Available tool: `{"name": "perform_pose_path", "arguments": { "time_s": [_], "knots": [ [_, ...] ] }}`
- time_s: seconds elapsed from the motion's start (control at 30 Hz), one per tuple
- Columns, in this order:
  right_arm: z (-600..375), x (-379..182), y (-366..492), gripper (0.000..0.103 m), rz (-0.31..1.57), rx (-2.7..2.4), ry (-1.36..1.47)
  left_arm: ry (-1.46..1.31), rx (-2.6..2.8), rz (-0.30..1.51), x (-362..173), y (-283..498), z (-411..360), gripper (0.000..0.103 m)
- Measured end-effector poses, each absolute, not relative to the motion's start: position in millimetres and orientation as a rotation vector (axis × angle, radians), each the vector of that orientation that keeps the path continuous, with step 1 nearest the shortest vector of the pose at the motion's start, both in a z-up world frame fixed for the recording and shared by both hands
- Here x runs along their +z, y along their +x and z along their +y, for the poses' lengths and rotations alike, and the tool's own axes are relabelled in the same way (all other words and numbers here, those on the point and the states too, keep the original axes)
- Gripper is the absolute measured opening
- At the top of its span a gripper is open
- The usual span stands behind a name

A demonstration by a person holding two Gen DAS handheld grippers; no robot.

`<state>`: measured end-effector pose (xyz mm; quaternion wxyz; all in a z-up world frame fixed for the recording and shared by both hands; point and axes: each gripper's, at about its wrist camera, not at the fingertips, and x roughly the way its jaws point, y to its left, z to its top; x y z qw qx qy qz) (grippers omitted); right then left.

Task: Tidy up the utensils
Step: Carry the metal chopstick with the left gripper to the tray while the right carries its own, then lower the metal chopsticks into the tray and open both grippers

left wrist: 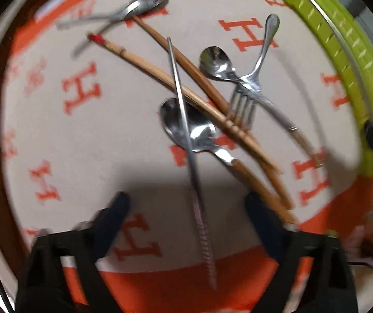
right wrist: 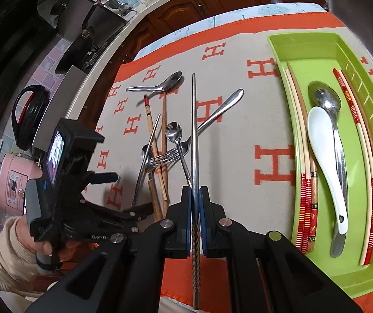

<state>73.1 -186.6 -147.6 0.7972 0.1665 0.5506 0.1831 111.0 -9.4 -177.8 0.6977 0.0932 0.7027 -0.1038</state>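
My right gripper [right wrist: 195,198] is shut on a metal chopstick [right wrist: 194,130] and holds it above the cloth, pointing away. My left gripper [left wrist: 186,203] is open over a pile of utensils; its body shows in the right wrist view [right wrist: 82,182]. A second metal chopstick [left wrist: 186,135] lies between its fingers across a wooden-handled spoon [left wrist: 186,127]. The pile also holds two wooden chopsticks [left wrist: 160,70], a fork [left wrist: 254,83], a small spoon [left wrist: 215,60] and a far spoon [left wrist: 144,2]. The green tray [right wrist: 301,44] holds chopsticks, a metal spoon [right wrist: 327,101] and a white spoon [right wrist: 324,156].
An orange and grey cloth [right wrist: 238,120] with H letters covers the table. The green tray also shows at the right of the left wrist view [left wrist: 342,41]. Beyond the table's left edge are a pink cooker [right wrist: 14,182] and a black kettle [right wrist: 30,114].
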Motion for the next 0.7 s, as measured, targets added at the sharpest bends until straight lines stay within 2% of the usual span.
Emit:
{"name": "perform_pose_path", "arguments": {
  "time_s": [0.03,0.07,0.13,0.2,0.53,0.7],
  "knots": [
    [-188,-149,73,0.005,1.183,0.389,0.362,0.205,-0.222,1.551,-173,114,-8,0.056],
    [-191,-150,73,0.005,1.184,0.385,0.368,0.206,-0.228,1.541,-170,116,-8,0.048],
    [-193,-152,74,0.005,1.185,0.379,0.374,0.196,-0.234,1.533,-166,119,-8,0.015],
    [-195,-154,75,0.005,1.186,0.374,0.379,0.191,-0.243,1.524,-163,121,-12,0.005],
    [-203,-145,69,0.005,1.154,0.378,0.405,-0.072,-0.341,1.487,-115,103,19,0.003],
    [-227,-124,65,0.005,1.111,0.348,0.453,-0.147,-0.427,1.431,-84,97,-2,0.003]
  ]
}}
